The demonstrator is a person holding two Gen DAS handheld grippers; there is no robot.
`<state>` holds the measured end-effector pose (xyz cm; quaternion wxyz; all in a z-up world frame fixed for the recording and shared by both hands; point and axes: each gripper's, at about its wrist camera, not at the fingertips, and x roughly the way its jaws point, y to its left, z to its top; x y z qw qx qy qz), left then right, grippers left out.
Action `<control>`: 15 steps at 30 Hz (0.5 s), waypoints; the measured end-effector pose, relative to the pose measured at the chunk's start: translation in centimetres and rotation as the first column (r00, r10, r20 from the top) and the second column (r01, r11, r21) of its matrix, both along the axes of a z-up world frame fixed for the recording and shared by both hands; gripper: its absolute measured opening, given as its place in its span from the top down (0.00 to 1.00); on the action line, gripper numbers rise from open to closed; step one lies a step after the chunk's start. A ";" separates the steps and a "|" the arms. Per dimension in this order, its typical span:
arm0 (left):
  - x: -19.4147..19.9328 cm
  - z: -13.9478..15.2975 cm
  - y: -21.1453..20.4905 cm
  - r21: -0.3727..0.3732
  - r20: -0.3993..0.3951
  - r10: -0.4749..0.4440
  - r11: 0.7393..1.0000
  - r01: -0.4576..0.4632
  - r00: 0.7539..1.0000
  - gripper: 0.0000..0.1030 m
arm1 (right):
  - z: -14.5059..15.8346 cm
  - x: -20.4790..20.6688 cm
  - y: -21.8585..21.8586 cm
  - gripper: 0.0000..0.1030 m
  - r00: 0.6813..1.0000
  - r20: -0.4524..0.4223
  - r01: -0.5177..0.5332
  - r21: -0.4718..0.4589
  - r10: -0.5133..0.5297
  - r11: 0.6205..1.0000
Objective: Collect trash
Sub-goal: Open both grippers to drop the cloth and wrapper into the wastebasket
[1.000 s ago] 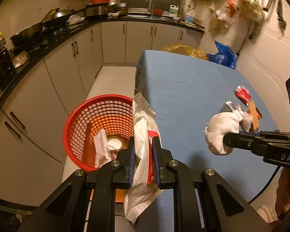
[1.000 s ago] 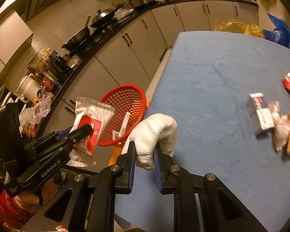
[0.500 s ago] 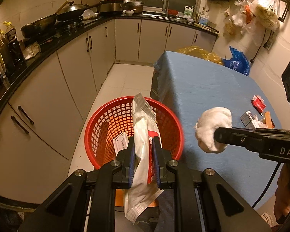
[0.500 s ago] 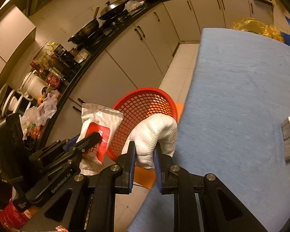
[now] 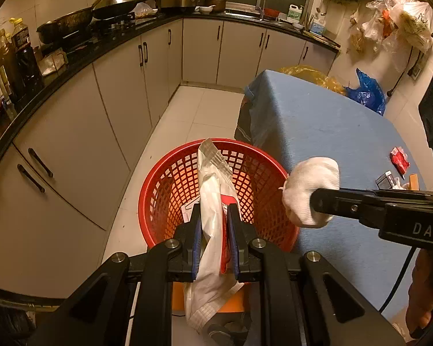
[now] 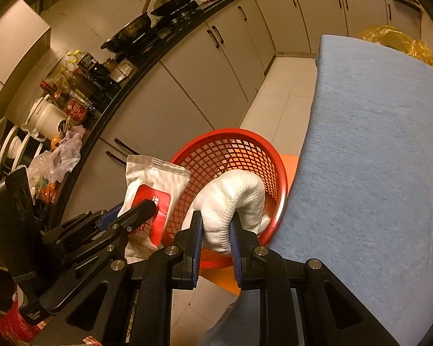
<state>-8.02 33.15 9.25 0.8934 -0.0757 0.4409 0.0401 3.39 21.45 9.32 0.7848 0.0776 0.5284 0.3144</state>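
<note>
Running along the far left, a dark countertop (image 5: 72, 57) is carrying woks and bottles above a row of pale cabinets (image 5: 124, 92). Nearer and just right of the cabinets, a red mesh basket (image 5: 170, 184) is standing on the tiled floor, with a bit of white packaging lying at its bottom. The left gripper (image 5: 215, 216) is clenching a white pouch with a red label (image 5: 213, 190), its blue-padded jaws pressing on the pouch's lower half while the top is sticking up over the basket's opening; in the right wrist view the same pouch (image 6: 153, 184) is hanging at the basket's left rim. Right of it, the right gripper (image 6: 215, 225) is grasping a wad of white cloth (image 6: 231, 199), and the wad is sitting above the basket's right edge, next to the table. Against the basket's right side, a table under a blue cloth (image 5: 317, 132) is stretching away, and at its far right small scraps are lying together: a red wrapper (image 5: 399, 160), a small dark box (image 5: 386, 179) and a wooden stick (image 5: 413, 179). Behind the table, a yellow bag (image 5: 311, 75) and a blue bag (image 5: 366, 93) are resting by the wall.
</note>
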 end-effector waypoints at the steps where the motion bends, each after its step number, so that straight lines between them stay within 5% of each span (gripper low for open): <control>1: 0.0 0.0 -0.1 0.002 -0.001 0.001 1.000 -0.001 1.000 0.85 | -0.1 0.1 0.1 0.81 1.000 -0.003 -0.001 -0.001 0.001 1.000; 15: 0.7 -0.8 0.6 0.008 -0.011 0.012 1.000 -0.012 1.000 0.85 | -0.4 0.9 1.4 0.81 1.000 0.006 0.000 -0.025 0.000 1.000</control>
